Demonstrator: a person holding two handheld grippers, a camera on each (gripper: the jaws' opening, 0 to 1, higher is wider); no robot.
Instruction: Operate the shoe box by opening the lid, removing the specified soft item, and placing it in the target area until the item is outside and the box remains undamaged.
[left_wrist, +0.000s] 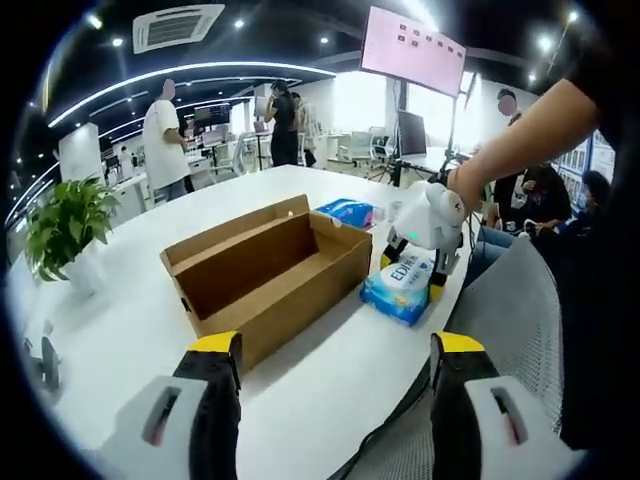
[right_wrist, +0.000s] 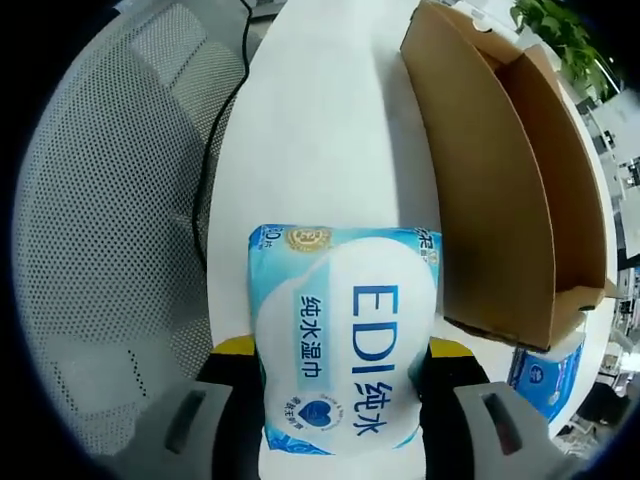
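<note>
Left gripper view: a white table (left_wrist: 330, 390) carries an open cardboard shoe box (left_wrist: 268, 275) with no lid over it and an interior that looks empty. The left tool (left_wrist: 337, 385) hangs near the table's edge with its yellow-tipped jaws wide apart and nothing between them. Just beside the box, the right tool (left_wrist: 430, 225), held by a person's hand, presses on a blue-and-white pack of wet wipes (left_wrist: 403, 287) that sits on the table. A second blue packet (left_wrist: 346, 211) lies beyond the box, and a potted plant (left_wrist: 68, 228) stands at the far side (people stand in the office behind).

Right gripper view: the pack of wet wipes (right_wrist: 345, 340) sits between the right tool's (right_wrist: 345, 395) jaws, which close against its sides. The shoe box (right_wrist: 510, 180) stands near, apart from the pack, its walls unbent.

Judging by this, the opening and removal look done; what is left is letting go of the pack in the target area.
</note>
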